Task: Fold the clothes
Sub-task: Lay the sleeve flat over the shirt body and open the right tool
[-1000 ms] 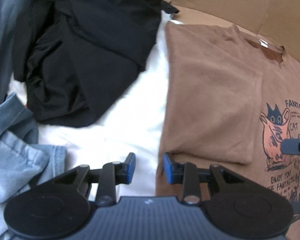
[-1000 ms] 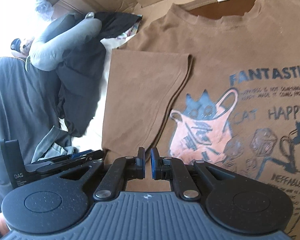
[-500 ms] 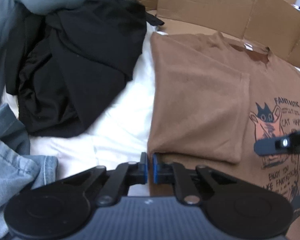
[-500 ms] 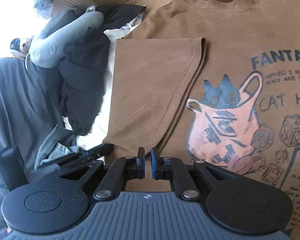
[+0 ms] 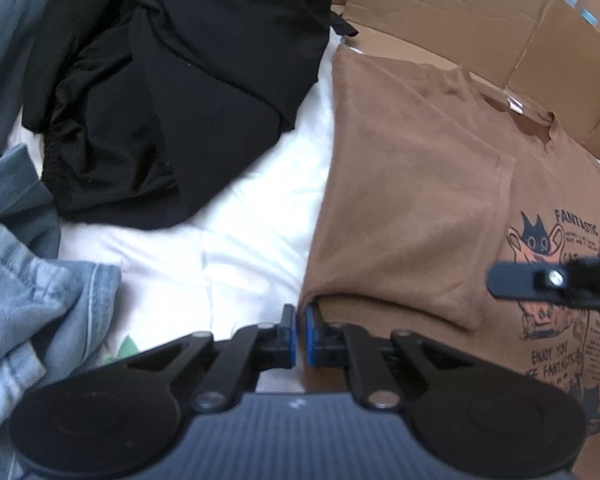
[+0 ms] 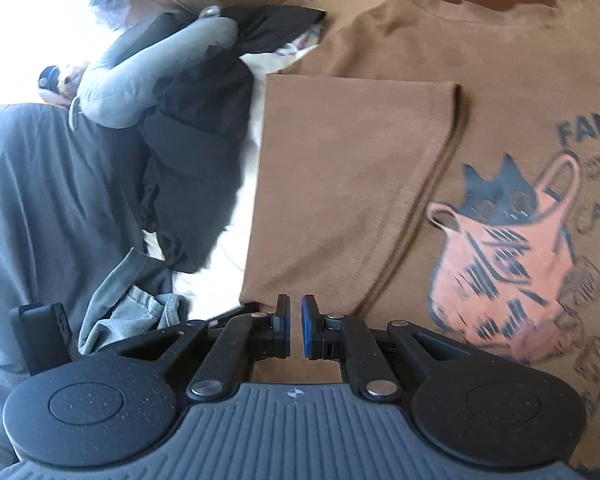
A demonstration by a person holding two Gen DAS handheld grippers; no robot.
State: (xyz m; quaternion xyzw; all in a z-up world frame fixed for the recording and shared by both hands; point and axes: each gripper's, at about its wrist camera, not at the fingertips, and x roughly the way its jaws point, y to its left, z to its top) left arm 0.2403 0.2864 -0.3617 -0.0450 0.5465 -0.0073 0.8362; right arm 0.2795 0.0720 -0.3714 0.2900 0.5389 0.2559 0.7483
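Note:
A brown T-shirt [image 5: 412,200] with a cat print lies flat, its left sleeve folded in over the chest; it also fills the right wrist view [image 6: 352,184]. My left gripper [image 5: 299,332] is shut at the shirt's left edge, just below the folded sleeve; whether cloth sits between the pads is not visible. My right gripper [image 6: 295,330] hovers over the shirt below the sleeve, its jaws almost closed with a narrow gap and nothing between them. It also shows in the left wrist view [image 5: 556,280] at the right edge.
A black garment [image 5: 172,112] lies crumpled to the left on the white sheet [image 5: 236,240]. Blue denim [image 5: 32,304] lies at the near left. Cardboard walls [image 5: 480,20] stand behind the shirt. Grey clothing [image 6: 60,200] is piled at the left.
My left gripper went from open to shut at the shirt's left edge. My right gripper stayed nearly closed and shifted a little over the shirt.

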